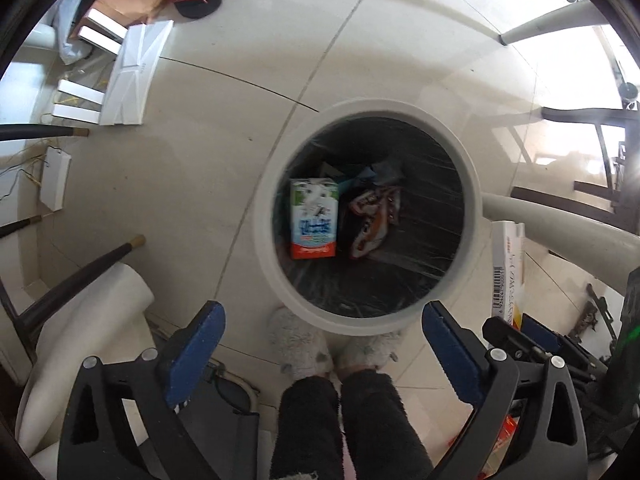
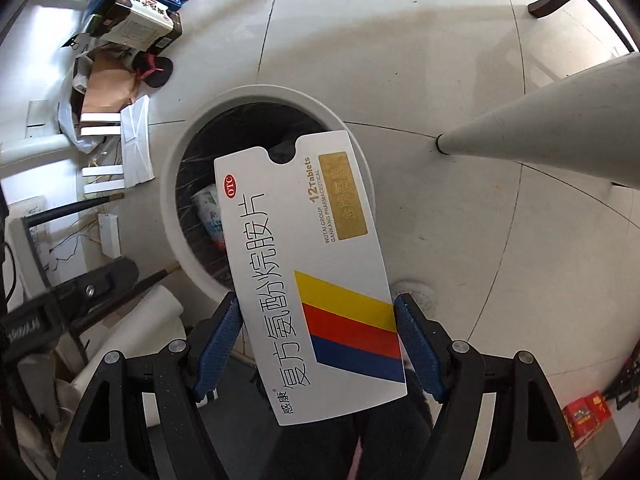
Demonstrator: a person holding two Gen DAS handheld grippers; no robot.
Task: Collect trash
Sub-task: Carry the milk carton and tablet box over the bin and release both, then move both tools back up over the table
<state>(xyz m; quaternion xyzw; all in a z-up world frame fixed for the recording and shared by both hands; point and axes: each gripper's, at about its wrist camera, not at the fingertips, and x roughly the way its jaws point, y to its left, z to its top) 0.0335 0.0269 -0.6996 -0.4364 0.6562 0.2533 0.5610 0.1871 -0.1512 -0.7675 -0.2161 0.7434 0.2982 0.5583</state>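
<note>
White medicine box (image 2: 312, 272): red oval "OTC"; large black Chinese title "复方氨酚烷胺片"; "感康" near its lower end; "12 Tablets"; "WUTAI GROUP GANKANG PHARMACEUTICAL"; gold panel, characters unclear. Its edge carries a barcode (image 1: 499, 286). Milk carton (image 1: 315, 218) lettering: illegible.

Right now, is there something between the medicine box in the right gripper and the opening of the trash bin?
Nothing visible. The right gripper holds the medicine box above the trash bin, whose mouth is open; only a milk carton and a wrapper lie at the bottom.
</note>
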